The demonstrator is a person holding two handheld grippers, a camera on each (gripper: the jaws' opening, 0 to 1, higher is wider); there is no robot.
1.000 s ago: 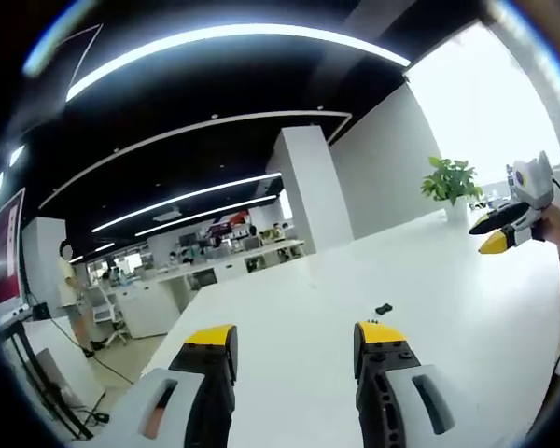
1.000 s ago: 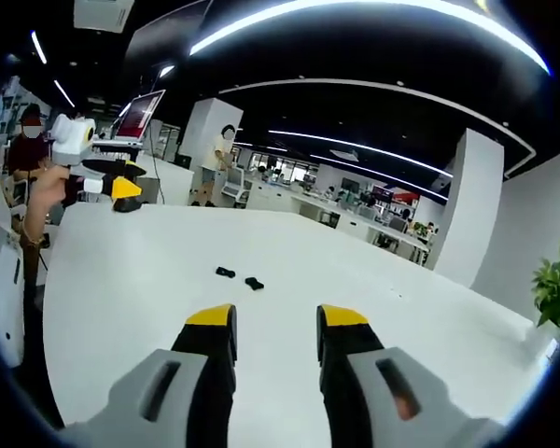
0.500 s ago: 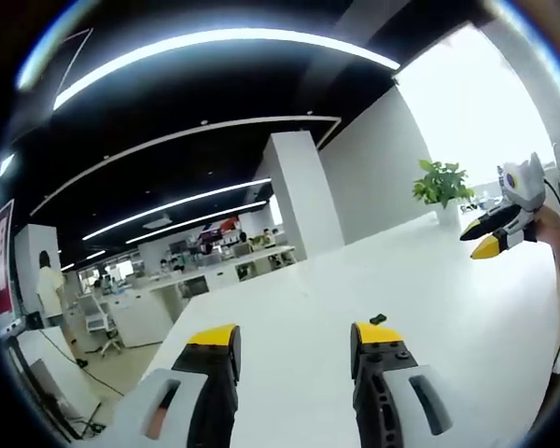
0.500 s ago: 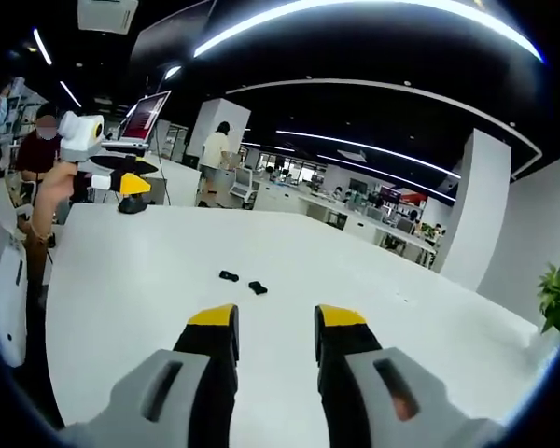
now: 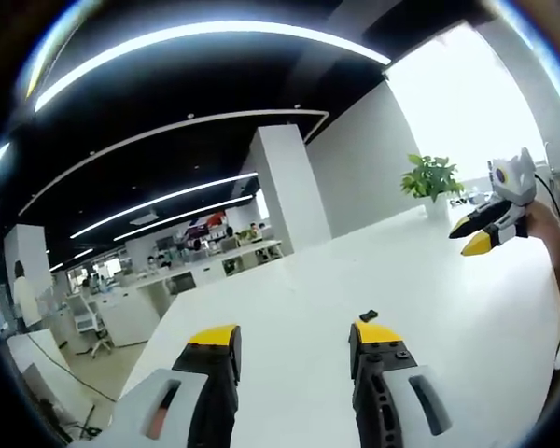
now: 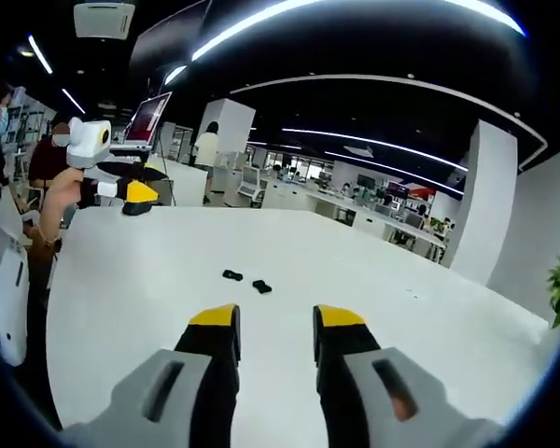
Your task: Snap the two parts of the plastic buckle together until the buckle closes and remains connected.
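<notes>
Both grippers have been shifted slightly; the left gripper [image 5: 294,338] and right gripper [image 6: 273,320] are held open and empty. Two buckle parts [image 6: 245,279] lie apart on the white table [image 6: 149,271].

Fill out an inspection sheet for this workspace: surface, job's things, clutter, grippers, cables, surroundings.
Surface: white table, bare around the parts.
Job's things: two black buckle halves lying side by side, apart, not joined.
Clutter: nothing seen.
Grippers: right gripper open, empty, above the table; left gripper open, empty.
Cables: nothing seen on the table.
Surroundings: open office with desks, a potted plant at the table's far end, a person standing.
</notes>
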